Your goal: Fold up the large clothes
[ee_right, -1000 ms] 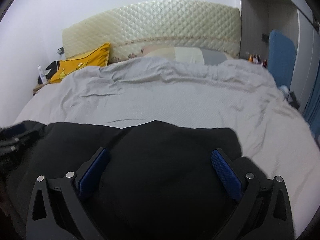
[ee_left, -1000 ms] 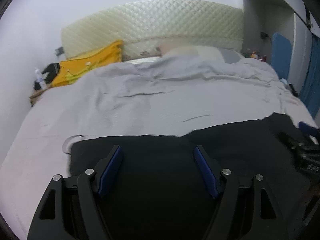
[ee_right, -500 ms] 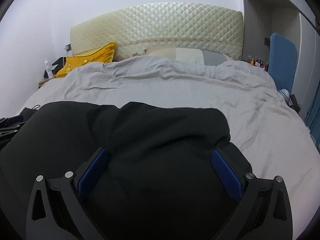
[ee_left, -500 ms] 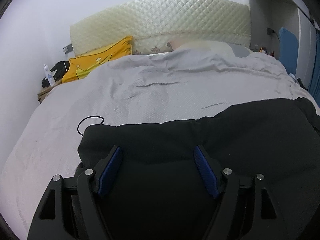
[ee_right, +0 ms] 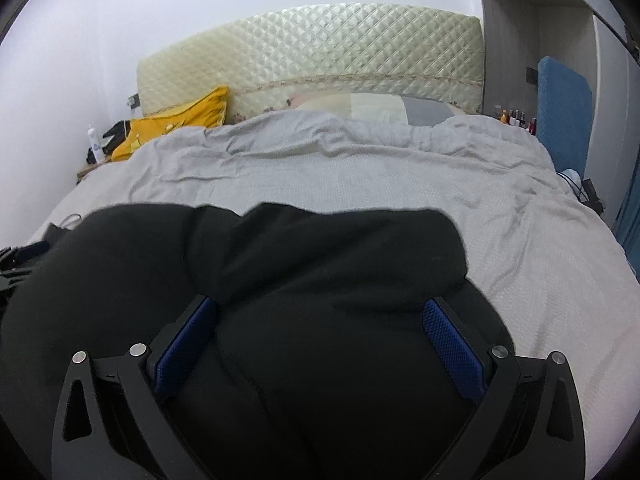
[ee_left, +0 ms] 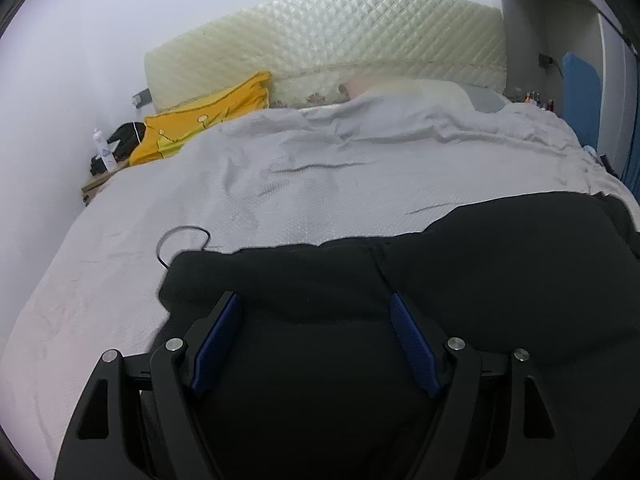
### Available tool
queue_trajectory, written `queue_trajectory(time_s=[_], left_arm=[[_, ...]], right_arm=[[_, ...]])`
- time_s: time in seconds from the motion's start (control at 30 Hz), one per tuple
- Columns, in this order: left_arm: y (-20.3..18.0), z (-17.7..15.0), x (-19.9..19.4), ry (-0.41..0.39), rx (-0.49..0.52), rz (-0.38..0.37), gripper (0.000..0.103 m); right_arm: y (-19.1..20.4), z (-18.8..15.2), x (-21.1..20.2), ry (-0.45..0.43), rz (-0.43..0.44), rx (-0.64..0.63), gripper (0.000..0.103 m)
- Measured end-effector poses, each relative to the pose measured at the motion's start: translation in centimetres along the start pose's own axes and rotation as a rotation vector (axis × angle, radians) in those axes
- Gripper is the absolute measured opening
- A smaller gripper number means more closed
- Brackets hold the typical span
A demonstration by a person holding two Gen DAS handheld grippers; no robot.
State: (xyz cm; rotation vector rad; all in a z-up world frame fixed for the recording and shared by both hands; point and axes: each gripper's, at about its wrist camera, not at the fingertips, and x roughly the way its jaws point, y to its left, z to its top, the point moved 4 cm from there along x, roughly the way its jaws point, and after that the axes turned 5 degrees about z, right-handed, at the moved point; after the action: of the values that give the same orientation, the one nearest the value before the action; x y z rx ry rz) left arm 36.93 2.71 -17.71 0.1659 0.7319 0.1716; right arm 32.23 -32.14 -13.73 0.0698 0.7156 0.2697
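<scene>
A large black garment (ee_left: 460, 280) lies across the near part of a bed covered by a grey blanket (ee_left: 340, 176). It also fills the lower half of the right wrist view (ee_right: 320, 280). My left gripper (ee_left: 314, 300) is open, its blue pads (ee_left: 216, 340) spread over the garment's left end near a corner. A thin black drawstring loop (ee_left: 180, 236) lies on the blanket beside that corner. My right gripper (ee_right: 320, 306) is open over the garment's right end, with fabric bulging between the pads (ee_right: 452, 348). The left gripper's tip (ee_right: 16, 264) shows at the left edge.
A quilted cream headboard (ee_right: 312, 64) and pillows stand at the far end. A yellow cushion (ee_left: 204, 120) lies at the back left by a bedside shelf with a bottle (ee_left: 103, 156). A blue board (ee_right: 564, 112) and small bottles stand at the right wall.
Both grippers have moved forward and risen a little, and the black garment has bunched up and shifted farther up the bed. A drawstring loop has come into the left view. Both stay open.
</scene>
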Motion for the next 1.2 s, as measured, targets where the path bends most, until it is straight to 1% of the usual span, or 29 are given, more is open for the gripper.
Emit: queue_trajectory(time_s=[0.07, 0.17, 0.23, 0.3, 0.4, 0.47, 0.57, 0.7, 0.77, 0.83, 0.97, 1.07, 1.13, 1.2], left_arm=[[-0.6, 0.0, -1.5, -0.019, -0.015, -0.049, 0.077], [-2.2, 0.1, -2.9, -0.035, -0.003, -0.088, 0.077], [-3.0, -0.1, -2.9, -0.036, 0.026, -0.068, 0.077], [-3.3, -0.5, -2.1, -0.022, 0.029, -0.067, 0.077], [-3.4, -0.9, -1.2, 0.003, 0.017, -0.075, 0.077], [-3.9, -1.1, -0.8, 0.004, 0.033, -0.060, 0.077], [-4.5, -1.1, -0.7, 0.010, 0.053, -0.038, 0.077], [-3.8, -0.6, -1.4, 0.038, 0.032, -0.049, 0.077], [-3.7, 0.0, -2.8, 0.045, 0.037, -0.077, 0.077], [-3.4, 1.1, -5.1, 0.031, 0.041, -0.092, 0.077], [-2.4, 4.0, -11.1, -0.030, 0.016, -0.112, 0.077], [-1.1, 6.3, -16.9, -0.093, -0.017, -0.125, 0.077], [-0.3, 7.5, -21.0, -0.125, -0.045, -0.148, 0.077], [0.3, 8.2, -25.0, -0.151, -0.063, -0.179, 0.077]], right_arm=[[1.1, 0.3, -1.5, -0.043, 0.030, -0.008, 0.097], [3.7, 0.9, -2.8, -0.064, 0.088, -0.040, 0.094], [5.3, 0.9, -2.8, -0.057, 0.103, -0.066, 0.094], [6.4, 0.5, -2.1, -0.053, 0.087, -0.097, 0.094], [6.4, 0.0, -0.9, -0.046, 0.081, -0.085, 0.095], [6.1, -0.1, -0.2, -0.040, 0.084, -0.072, 0.098], [6.2, -0.5, 0.6, -0.024, 0.079, -0.075, 0.099], [5.9, -0.1, -0.1, -0.010, 0.076, -0.059, 0.099], [5.7, 0.4, -1.3, -0.009, 0.065, -0.040, 0.099], [5.8, 1.3, -3.1, -0.027, 0.065, -0.043, 0.099], [6.5, 4.5, -9.1, -0.122, 0.051, -0.048, 0.103], [7.1, 7.3, -15.0, -0.217, 0.064, -0.030, 0.103], [7.6, 8.8, -19.4, -0.280, 0.074, -0.022, 0.103], [8.0, 10.0, -23.0, -0.321, 0.094, -0.021, 0.103]])
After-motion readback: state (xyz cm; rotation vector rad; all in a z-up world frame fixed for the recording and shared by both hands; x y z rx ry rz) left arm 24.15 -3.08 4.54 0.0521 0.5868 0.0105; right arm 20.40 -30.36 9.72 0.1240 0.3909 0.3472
